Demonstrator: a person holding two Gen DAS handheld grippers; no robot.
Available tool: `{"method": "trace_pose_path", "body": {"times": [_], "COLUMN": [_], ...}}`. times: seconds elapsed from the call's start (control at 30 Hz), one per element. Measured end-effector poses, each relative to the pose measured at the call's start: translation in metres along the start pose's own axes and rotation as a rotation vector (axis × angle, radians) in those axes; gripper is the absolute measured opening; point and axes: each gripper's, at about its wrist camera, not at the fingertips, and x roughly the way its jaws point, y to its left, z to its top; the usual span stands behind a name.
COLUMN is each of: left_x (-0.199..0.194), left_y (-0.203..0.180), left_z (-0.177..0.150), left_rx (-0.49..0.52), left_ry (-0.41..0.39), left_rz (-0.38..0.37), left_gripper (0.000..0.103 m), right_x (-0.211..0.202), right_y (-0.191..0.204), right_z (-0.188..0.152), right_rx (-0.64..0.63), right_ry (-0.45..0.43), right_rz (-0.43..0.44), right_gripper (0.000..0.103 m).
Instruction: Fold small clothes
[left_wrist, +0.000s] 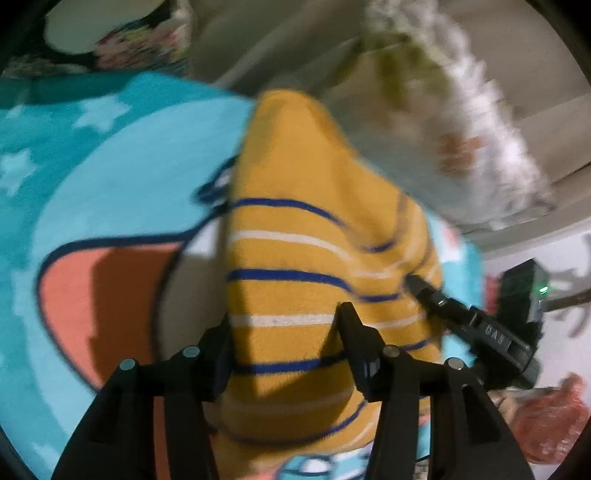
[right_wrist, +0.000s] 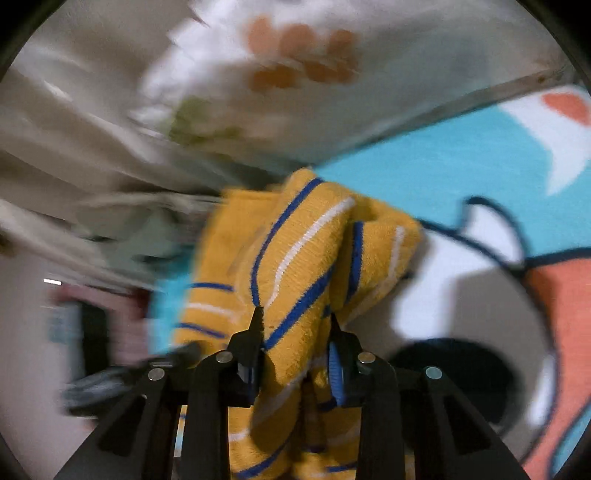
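Note:
A mustard-yellow knit garment (left_wrist: 295, 177) with blue and white stripes lies rumpled on a turquoise cartoon rug (left_wrist: 110, 177). My left gripper (left_wrist: 284, 321) points down at its near end. The jaws straddle a flat stretch of the knit, whose stripes run on unbroken past the right finger (left_wrist: 351, 332), so it stands open. In the right wrist view the garment (right_wrist: 306, 236) is bunched into ridges, and my right gripper (right_wrist: 295, 317) is shut on one fold. From the left wrist view that right gripper (left_wrist: 443, 306) reaches in at the garment's right edge.
A fluffy white cloth with an orange paw print (left_wrist: 461, 147) lies just beyond the garment, against beige fabric (left_wrist: 288, 44). A floral item (left_wrist: 140, 40) sits at the far left, and a red crumpled thing (left_wrist: 554, 421) on the pale floor at the right.

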Motion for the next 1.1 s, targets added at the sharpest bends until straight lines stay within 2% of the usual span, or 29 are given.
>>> {"method": "trace_pose_path", "body": {"times": [0.03,0.07,0.13,0.23,0.33,0.43,0.53,0.7,0.8,0.83,0.87,0.9,1.0,1.1], "left_x": [0.003,0.003,-0.001,-0.012,-0.023,-0.034,-0.045,-0.048,-0.047,-0.047,-0.047,-0.047,-0.049,-0.049], "left_y": [0.001,0.002,0.001,-0.001,-0.009,-0.014,-0.022,-0.017,-0.013,-0.011,-0.01,-0.009,-0.018,-0.033], "left_z": [-0.003,-0.007,-0.016,-0.027,-0.036,-0.049,-0.06,-0.074,-0.077,-0.078,-0.079,-0.08,-0.083,-0.086], "left_rx": [0.005,0.006,0.006,0.006,0.027,0.021,0.039,0.011,-0.004,-0.006,-0.009,-0.015,0.009,0.062], "left_ry": [0.005,0.001,-0.023,-0.056,-0.085,-0.104,-0.132,-0.141,-0.136,-0.134,-0.131,-0.146,-0.153,-0.161], "left_rz": [0.009,0.006,0.014,0.029,0.052,0.063,0.037,0.004,0.028,0.036,0.045,0.051,0.068,0.08], "left_gripper": [0.054,0.058,0.06,0.06,0.06,0.06,0.06,0.06,0.06,0.06,0.06,0.06,0.06,0.061], "right_x": [0.006,0.004,-0.003,-0.019,-0.042,-0.062,-0.067,-0.049,-0.028,-0.02,-0.018,-0.015,-0.025,-0.048], "right_y": [-0.009,-0.017,-0.032,-0.031,-0.02,0.002,0.023,0.045,0.049,0.05,0.048,0.045,0.03,0.011], "right_z": [-0.001,-0.002,0.0,0.006,0.007,-0.001,-0.021,-0.053,-0.065,-0.067,-0.069,-0.069,-0.066,-0.073], "right_rx": [-0.004,0.018,0.093,0.09,0.07,0.018,-0.046,-0.129,-0.123,-0.125,-0.126,-0.116,-0.067,-0.047], "right_ry": [0.005,-0.001,-0.031,-0.081,-0.118,-0.116,-0.092,-0.02,0.054,0.066,0.075,0.085,0.058,0.043], "right_rz": [-0.075,-0.066,-0.062,-0.128,-0.146,-0.079,-0.048,-0.004,0.036,0.032,0.031,0.036,0.045,-0.002], "right_gripper": [0.032,0.031,0.032,0.033,0.033,0.034,0.034,0.034,0.033,0.031,0.01,0.005,0.004,0.004]}}
